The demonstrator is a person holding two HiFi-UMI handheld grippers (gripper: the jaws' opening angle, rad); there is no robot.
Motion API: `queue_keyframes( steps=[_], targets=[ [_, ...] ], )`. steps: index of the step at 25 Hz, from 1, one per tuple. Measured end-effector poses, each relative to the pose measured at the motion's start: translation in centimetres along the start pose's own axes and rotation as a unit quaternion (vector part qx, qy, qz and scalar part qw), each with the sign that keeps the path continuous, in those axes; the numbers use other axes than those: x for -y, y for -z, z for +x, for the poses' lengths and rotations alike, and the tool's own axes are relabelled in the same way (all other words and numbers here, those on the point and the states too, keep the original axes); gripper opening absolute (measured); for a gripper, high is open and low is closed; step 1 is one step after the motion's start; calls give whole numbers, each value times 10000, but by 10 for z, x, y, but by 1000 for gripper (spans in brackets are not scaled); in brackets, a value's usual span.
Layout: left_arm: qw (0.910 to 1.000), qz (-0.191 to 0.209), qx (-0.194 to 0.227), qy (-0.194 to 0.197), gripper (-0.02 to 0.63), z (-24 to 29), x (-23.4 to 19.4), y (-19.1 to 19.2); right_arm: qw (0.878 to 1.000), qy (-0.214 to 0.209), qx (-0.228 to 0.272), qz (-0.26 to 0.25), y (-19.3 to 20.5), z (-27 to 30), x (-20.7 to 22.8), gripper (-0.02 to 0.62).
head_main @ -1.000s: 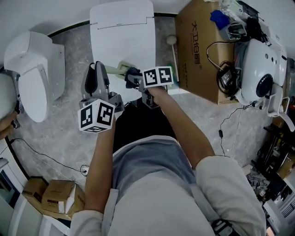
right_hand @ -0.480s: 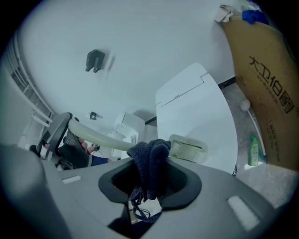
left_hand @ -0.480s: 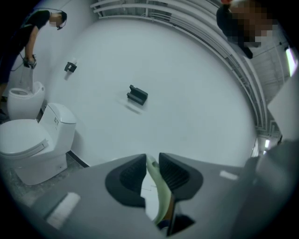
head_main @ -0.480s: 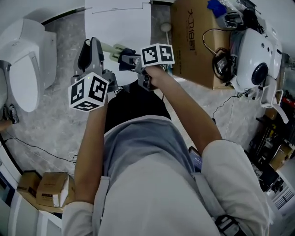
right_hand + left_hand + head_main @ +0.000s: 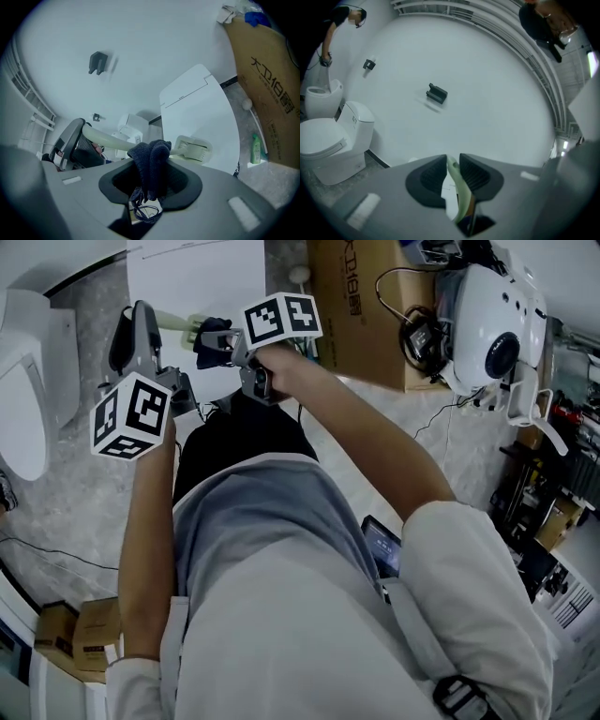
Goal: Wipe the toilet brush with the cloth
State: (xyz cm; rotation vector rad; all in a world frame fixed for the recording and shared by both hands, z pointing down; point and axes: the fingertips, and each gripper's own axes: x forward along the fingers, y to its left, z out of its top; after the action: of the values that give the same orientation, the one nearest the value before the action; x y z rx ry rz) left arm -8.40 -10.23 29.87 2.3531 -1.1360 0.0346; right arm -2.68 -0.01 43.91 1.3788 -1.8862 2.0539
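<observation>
My left gripper [image 5: 141, 317] [image 5: 452, 161] is shut on the pale green handle of the toilet brush [image 5: 176, 321] [image 5: 458, 192]. The brush runs rightwards over the white toilet lid [image 5: 202, 277]. In the right gripper view its handle [image 5: 108, 138] leads to the flat pale head [image 5: 192, 149]. My right gripper [image 5: 217, 337] [image 5: 150, 173] is shut on a dark blue cloth [image 5: 210, 334] [image 5: 151, 161]. The cloth is bunched against the brush shaft close to the head, hiding that stretch.
A cardboard box [image 5: 361, 315] [image 5: 272, 93] stands right of the toilet lid, with a green bottle [image 5: 255, 150] at its foot. Another toilet [image 5: 28, 381] [image 5: 328, 140] is at the left. A white round machine with cables [image 5: 487, 324] sits far right. Small boxes [image 5: 66, 643] lie on the floor.
Both grippers, the brush and the toilet lid have slid up and left in the head view. The cloth stays on the shaft, at much the same distance from the left gripper.
</observation>
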Motion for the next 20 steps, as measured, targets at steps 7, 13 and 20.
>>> queue_keyframes(
  steps=[7,13,20],
  targets=[
    [10000,-49,19,21,0,1,2,0,10000,-42,27,17,-2,-8,-13,114],
    [9999,-135,60,-1,0,-2,6,-1,9997,-192,88,-147,-5,-18,-27,114],
    [9996,-211,-33,161,0,-6,7,2,9987,-104,152,-485,-3,-25,-39,115]
  ],
)
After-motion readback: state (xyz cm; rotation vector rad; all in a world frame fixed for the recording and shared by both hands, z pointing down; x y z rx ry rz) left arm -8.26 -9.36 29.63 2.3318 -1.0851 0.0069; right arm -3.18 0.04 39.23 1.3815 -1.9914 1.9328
